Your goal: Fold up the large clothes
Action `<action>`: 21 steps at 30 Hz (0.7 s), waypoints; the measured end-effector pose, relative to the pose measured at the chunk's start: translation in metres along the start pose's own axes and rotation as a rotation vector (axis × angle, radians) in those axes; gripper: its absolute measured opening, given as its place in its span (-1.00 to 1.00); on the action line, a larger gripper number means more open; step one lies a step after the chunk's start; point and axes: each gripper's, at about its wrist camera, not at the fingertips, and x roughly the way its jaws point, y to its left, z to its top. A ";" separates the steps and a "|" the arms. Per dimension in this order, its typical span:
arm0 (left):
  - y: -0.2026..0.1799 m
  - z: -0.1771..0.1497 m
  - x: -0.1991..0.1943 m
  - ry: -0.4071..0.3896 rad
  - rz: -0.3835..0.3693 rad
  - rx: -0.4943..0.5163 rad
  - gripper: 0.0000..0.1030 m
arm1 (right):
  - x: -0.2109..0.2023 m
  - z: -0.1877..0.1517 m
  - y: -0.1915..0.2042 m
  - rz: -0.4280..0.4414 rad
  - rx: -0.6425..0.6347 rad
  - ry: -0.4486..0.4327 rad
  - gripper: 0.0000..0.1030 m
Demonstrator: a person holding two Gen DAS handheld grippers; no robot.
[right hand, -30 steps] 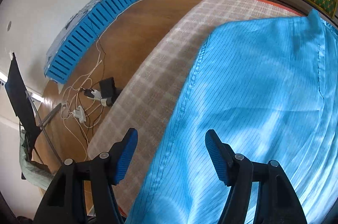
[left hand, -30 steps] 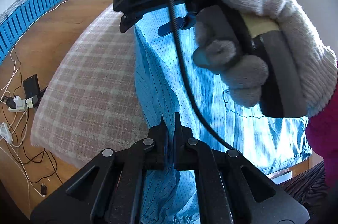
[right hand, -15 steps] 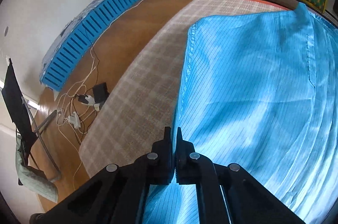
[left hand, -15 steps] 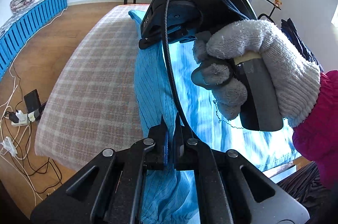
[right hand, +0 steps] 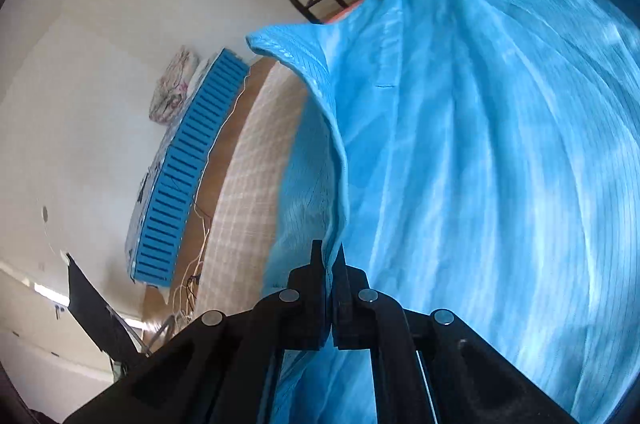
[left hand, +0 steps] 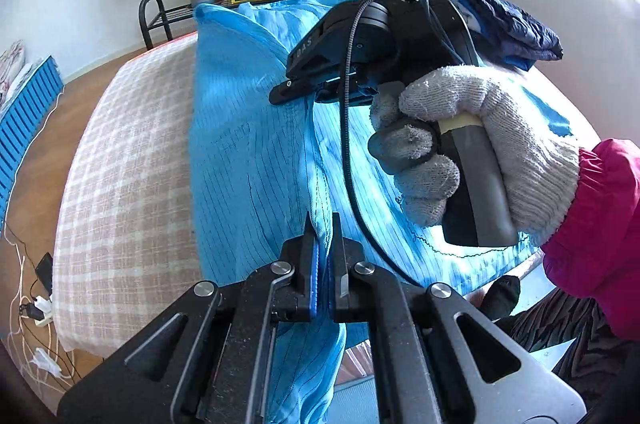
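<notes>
Blue garment [left hand: 248, 160] edge pinched between both grippers' fingers [left hand: 310, 256].

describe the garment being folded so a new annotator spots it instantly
Start at the checked beige mattress filling the middle of the room. Spread across it is the bright blue garment, its edge pinched by the left gripper and right gripper. Thin dark pinstripes distinguish it from the navy clothes piled behind.

Blue garment [right hand: 480, 164] cut off at right and bottom edges.
</notes>
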 end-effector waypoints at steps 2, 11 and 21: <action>-0.004 -0.001 0.005 0.029 -0.042 0.004 -1.00 | 0.000 -0.002 -0.020 -0.011 0.048 0.006 -1.00; 0.022 -0.014 -0.047 0.009 -0.267 -0.116 -0.93 | 0.007 0.006 -0.032 -0.073 0.011 0.039 -1.00; 0.083 -0.019 -0.020 0.063 -0.150 -0.278 -0.93 | 0.016 -0.006 -0.016 -0.139 -0.084 0.073 -1.00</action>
